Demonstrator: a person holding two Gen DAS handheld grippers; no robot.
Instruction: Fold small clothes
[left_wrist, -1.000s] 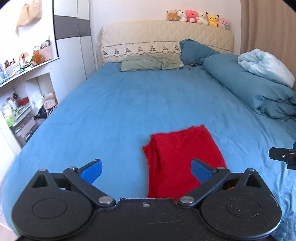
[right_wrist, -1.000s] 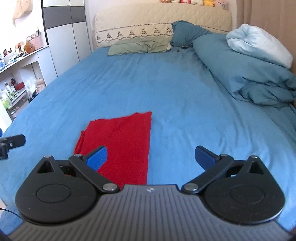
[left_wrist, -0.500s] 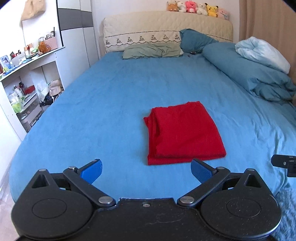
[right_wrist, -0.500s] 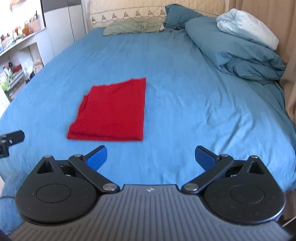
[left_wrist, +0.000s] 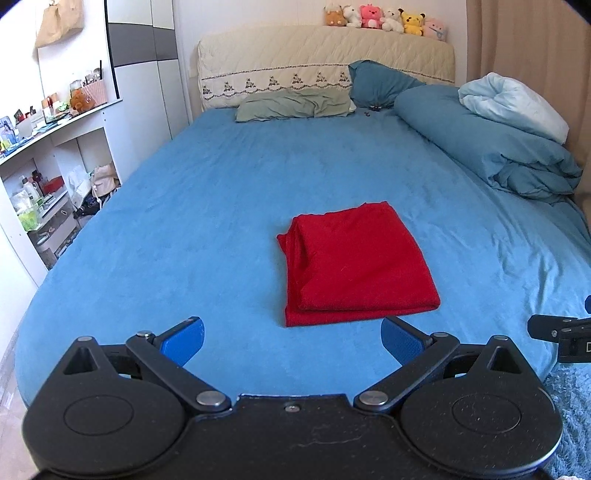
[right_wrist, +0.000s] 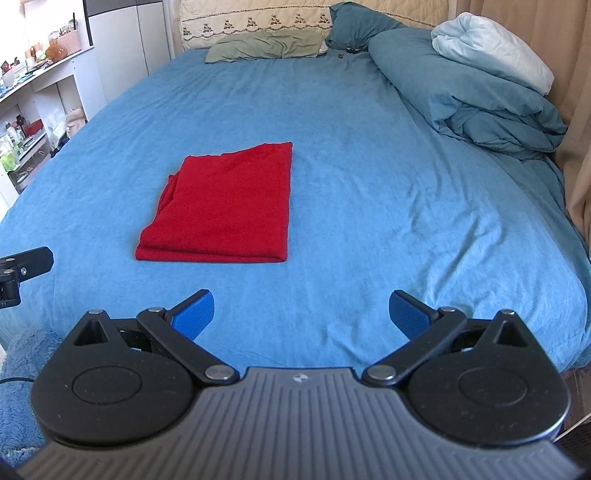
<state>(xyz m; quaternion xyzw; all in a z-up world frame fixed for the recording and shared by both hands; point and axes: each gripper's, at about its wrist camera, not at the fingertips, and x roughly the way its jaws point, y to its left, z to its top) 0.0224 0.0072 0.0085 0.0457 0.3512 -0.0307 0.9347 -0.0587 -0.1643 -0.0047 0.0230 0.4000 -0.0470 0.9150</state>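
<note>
A red garment (left_wrist: 354, 264) lies folded into a neat rectangle on the blue bed sheet (left_wrist: 221, 206), near the foot of the bed. My left gripper (left_wrist: 291, 341) hangs open just short of its near edge, with nothing between the blue pads. In the right wrist view the same red garment (right_wrist: 225, 210) sits ahead and to the left. My right gripper (right_wrist: 301, 314) is open and empty over bare blue sheet (right_wrist: 369, 166), to the right of the garment. Each gripper's black tip shows at the other view's edge.
A rolled blue duvet (left_wrist: 491, 147) with a pale blanket (left_wrist: 517, 105) fills the bed's right side. Pillows (left_wrist: 295, 107) lie at the headboard, plush toys (left_wrist: 384, 16) on top of it. White shelves (left_wrist: 40, 166) with clutter stand left of the bed; a curtain (right_wrist: 576, 92) hangs on the right.
Both grippers have drawn back from the red garment toward the foot of the bed. A second ago they were right over it; now it lies whole in front of them.
</note>
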